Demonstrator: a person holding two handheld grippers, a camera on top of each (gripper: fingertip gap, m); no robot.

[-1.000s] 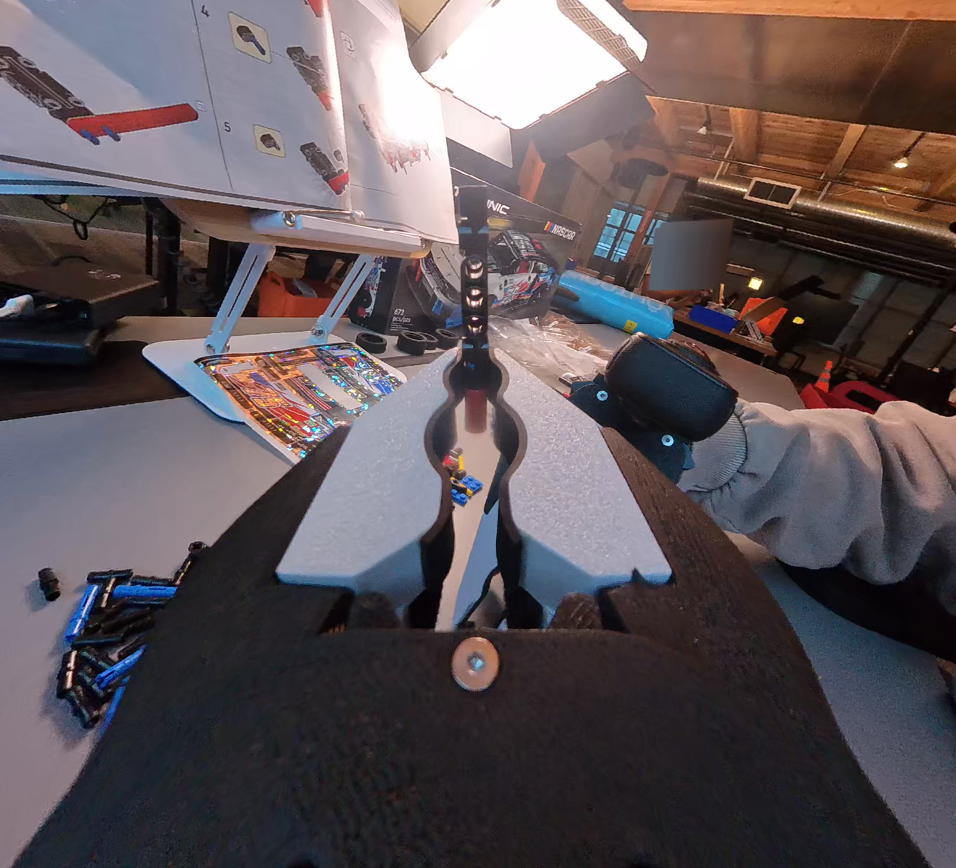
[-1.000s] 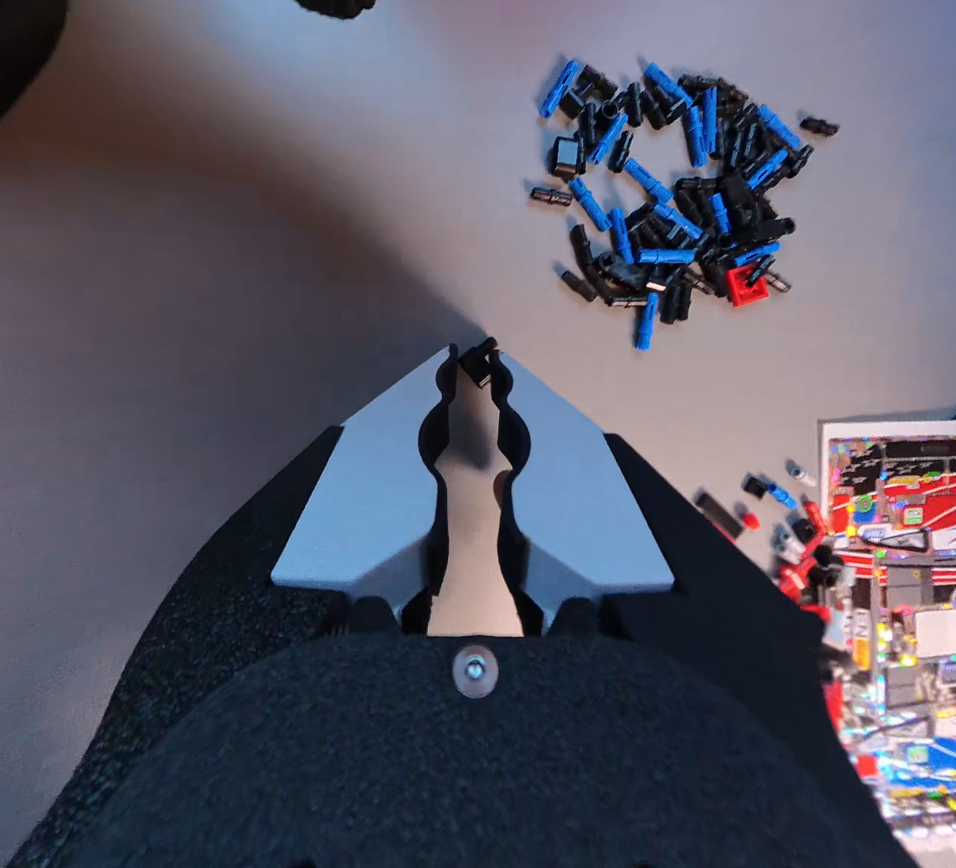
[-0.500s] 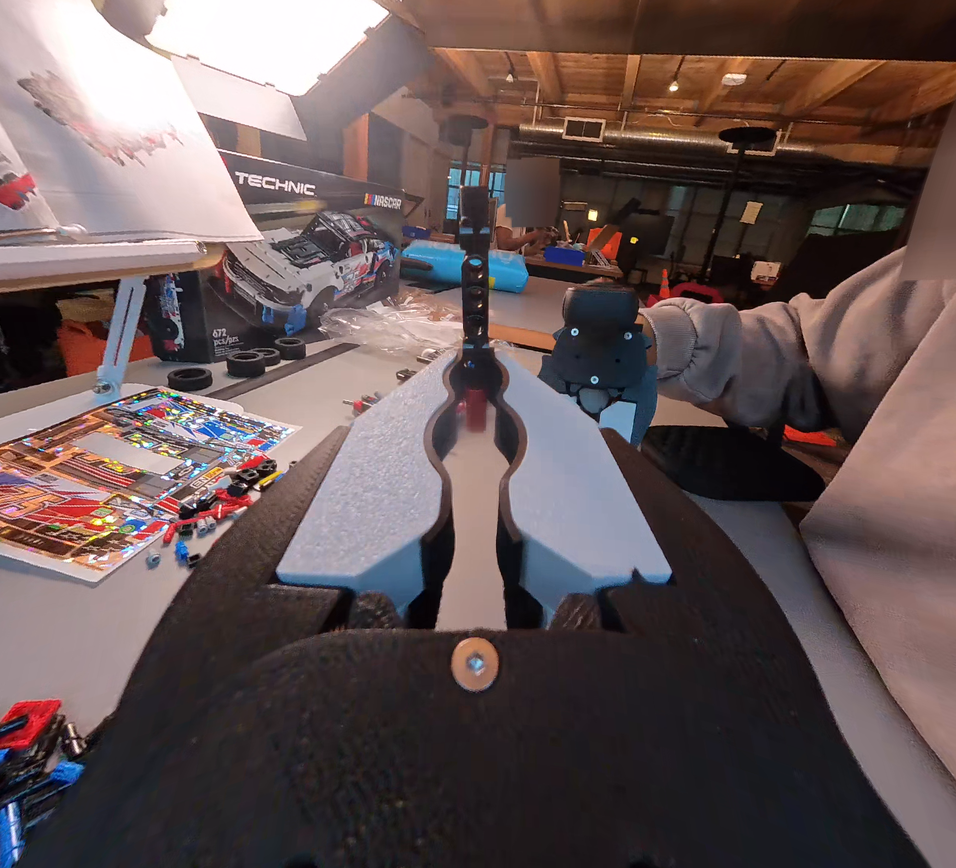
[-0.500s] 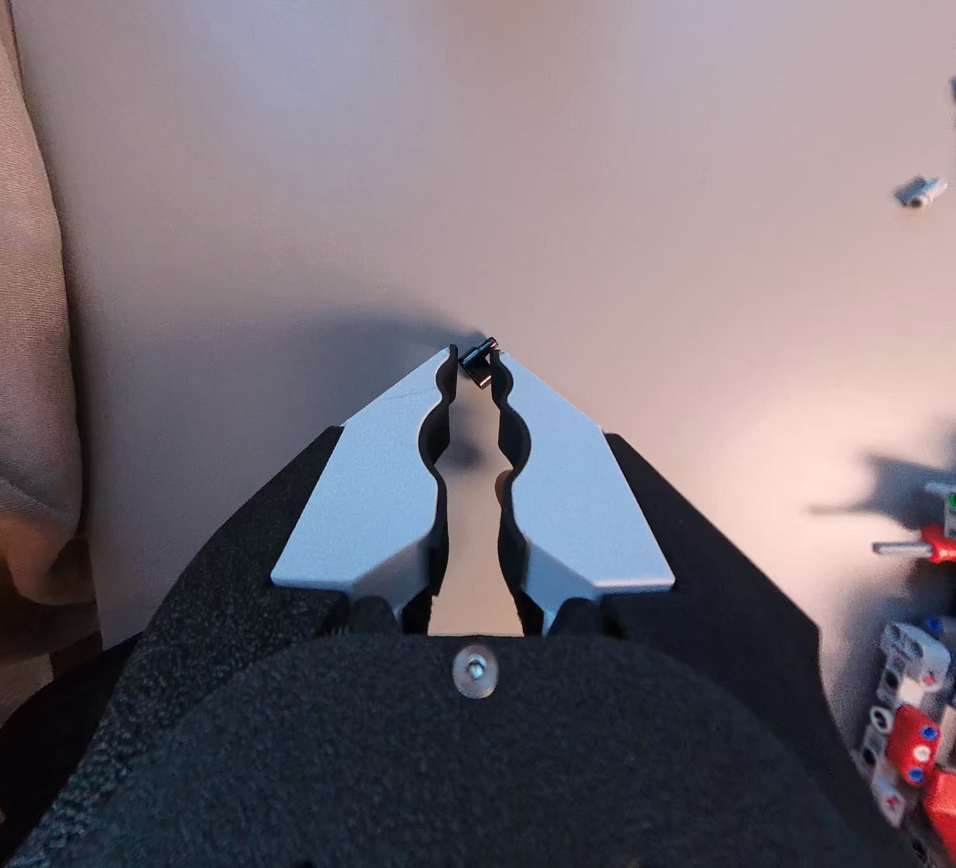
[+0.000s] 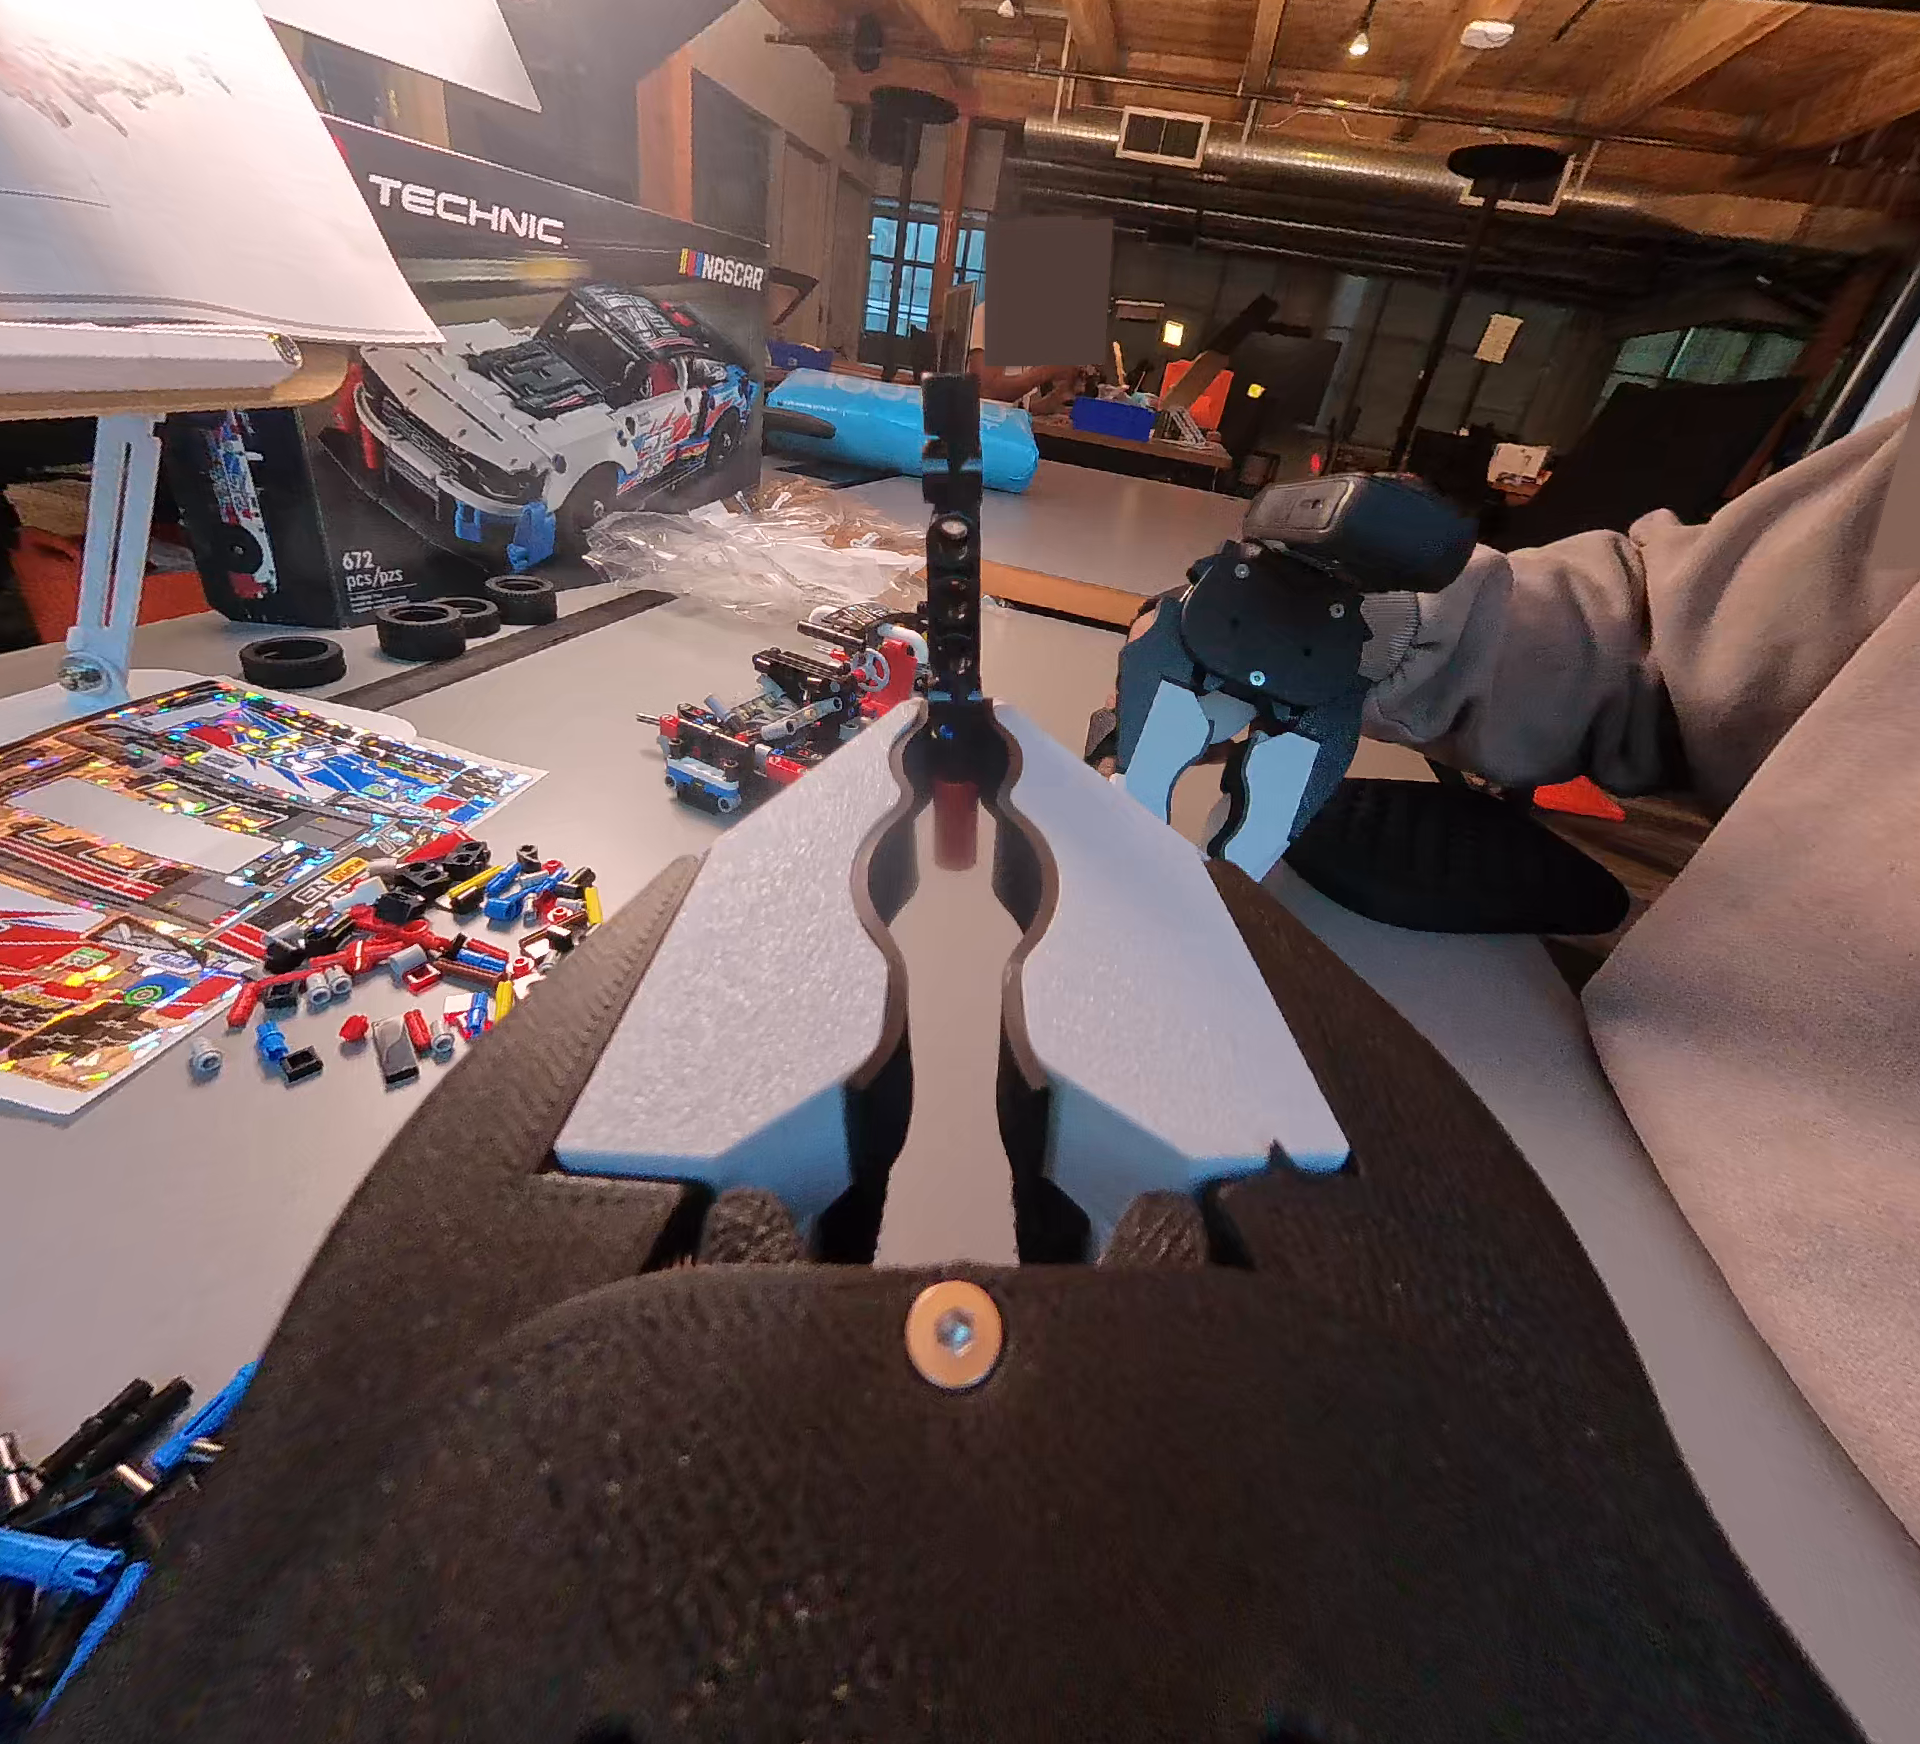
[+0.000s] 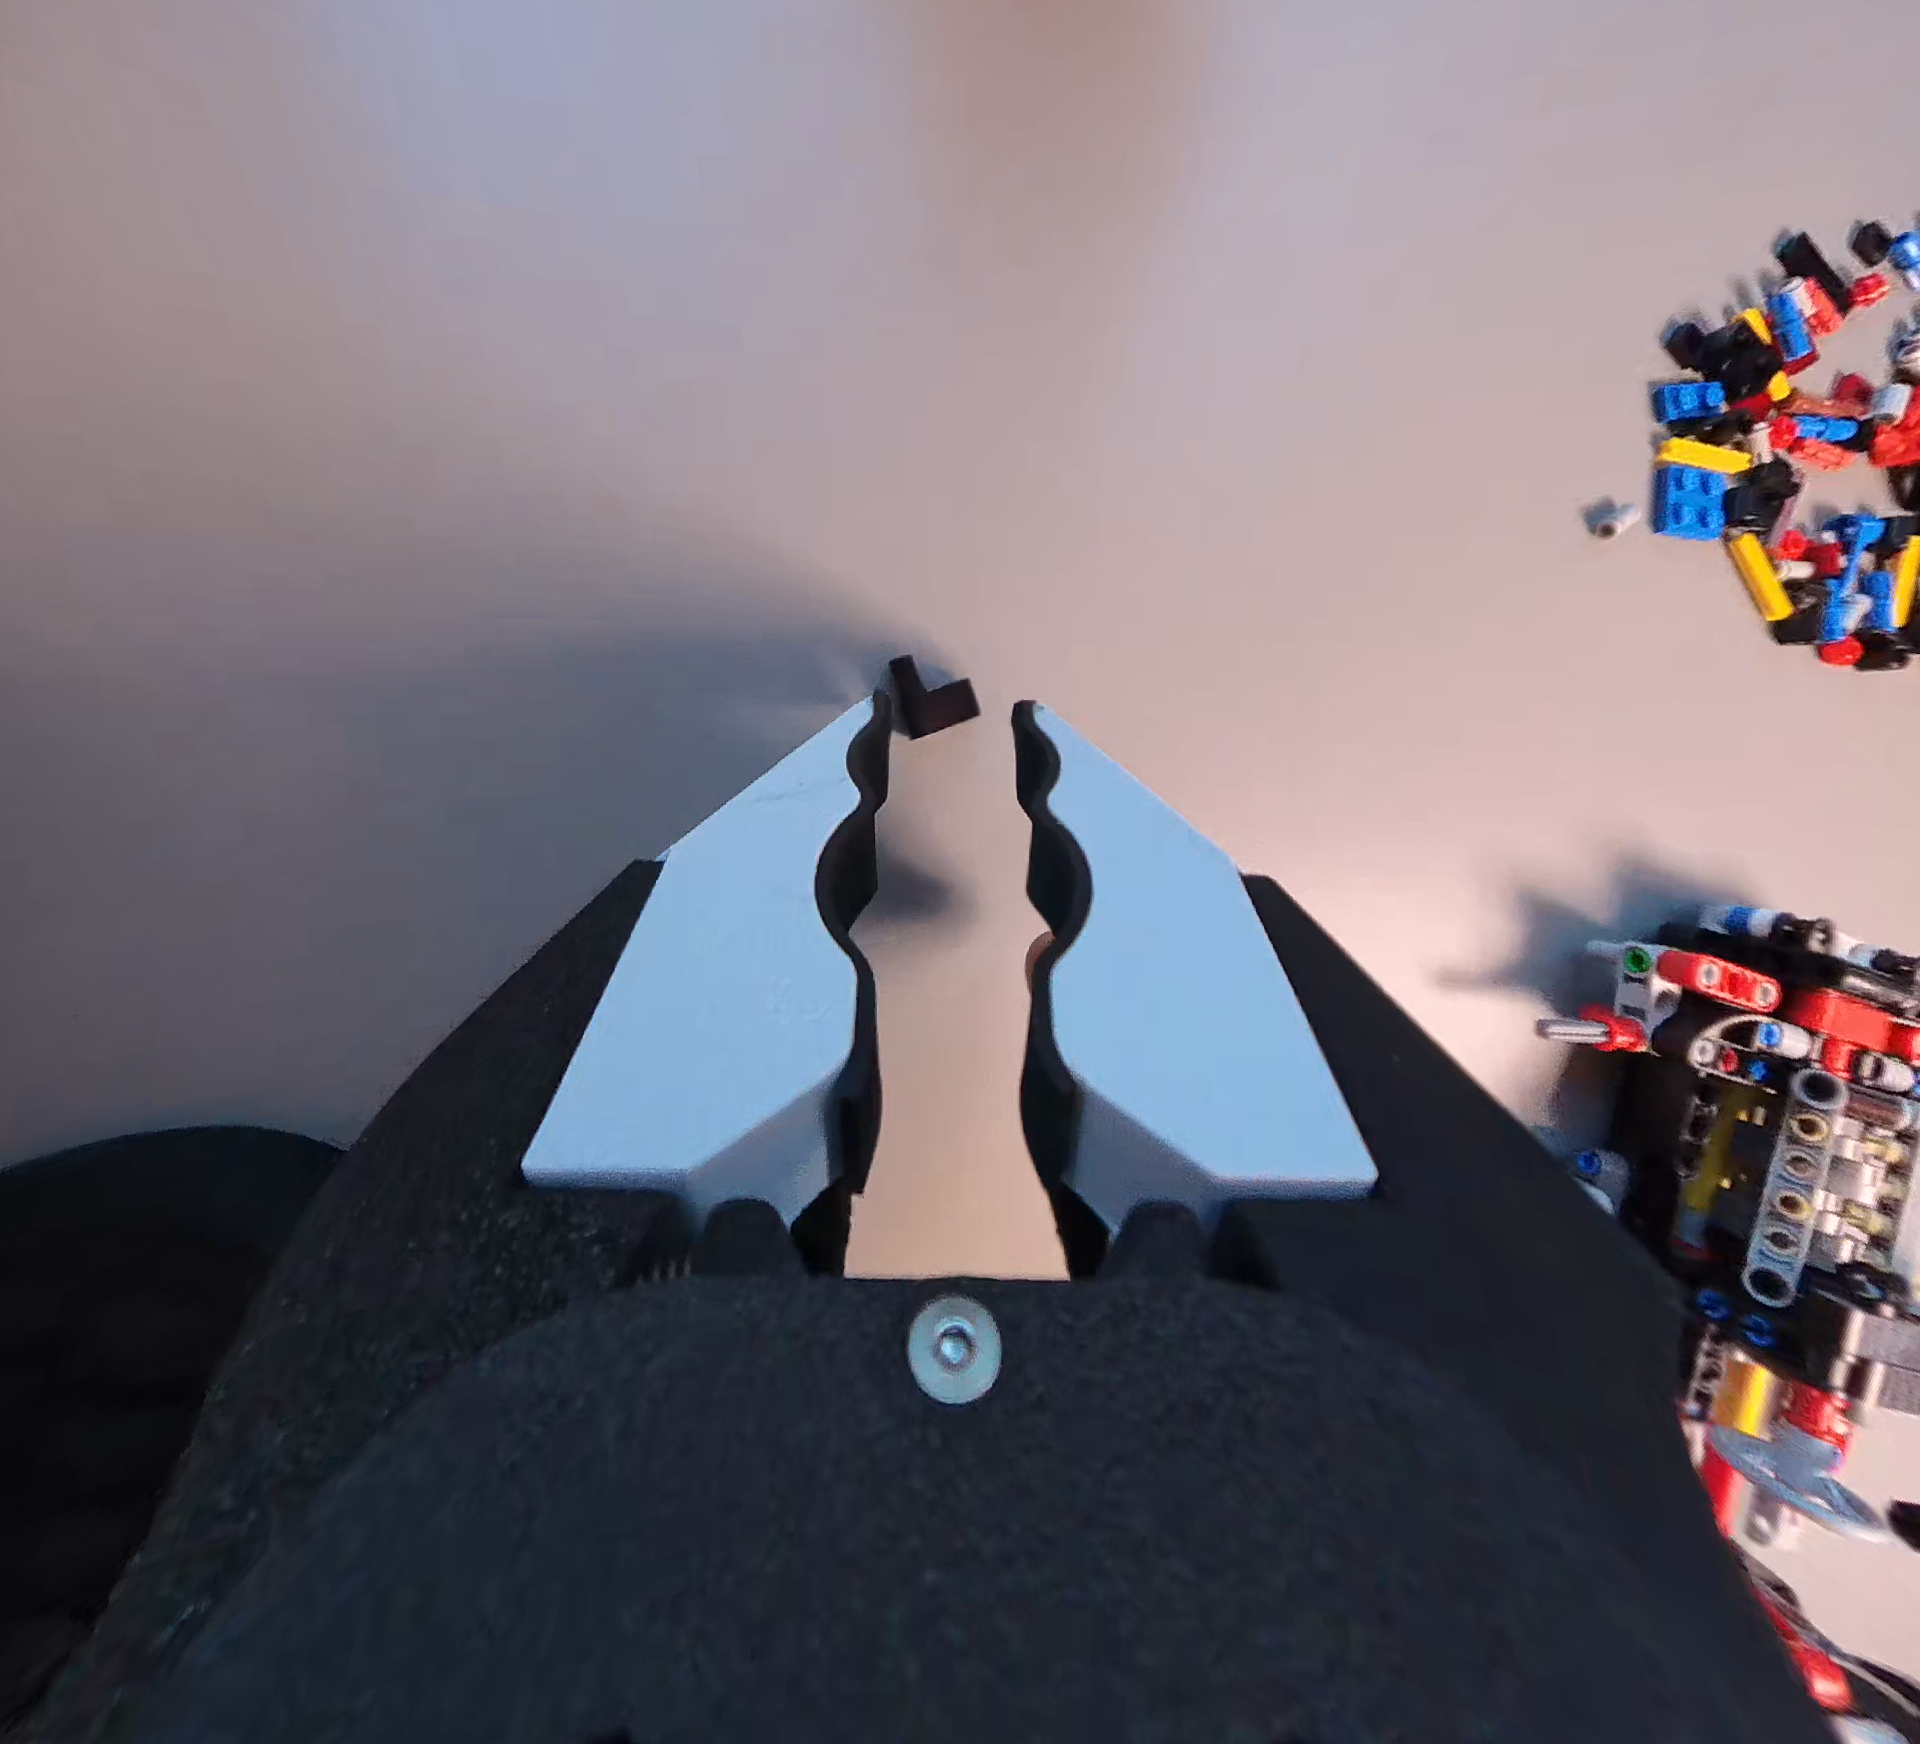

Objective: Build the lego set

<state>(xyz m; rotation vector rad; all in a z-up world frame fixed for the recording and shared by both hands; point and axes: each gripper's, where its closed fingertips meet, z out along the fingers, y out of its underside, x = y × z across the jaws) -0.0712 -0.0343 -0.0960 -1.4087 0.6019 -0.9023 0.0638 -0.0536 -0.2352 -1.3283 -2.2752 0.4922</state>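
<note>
Grey bench under timber ceiling beams; set box point(image 5: 488, 447) at 10 o'clock carries printed branding and a race-car picture, wording not recorded. Left gripper point(image 5: 951, 718): jaws closed narrow on a black beam point(image 5: 954, 572) standing upright, red peg below it. Right gripper point(image 6: 951, 707): jaws parted, small black connector point(image 6: 930, 702) resting against the left fingertip, seemingly loose. Judgement: re-pinch the connector squarely before offering it to a beam hole, pushing along the hole's axis. Partly built chassis point(image 5: 790, 718) sits at 11 o'clock of the left gripper; loose parts point(image 5: 416, 946) at 9.
</note>
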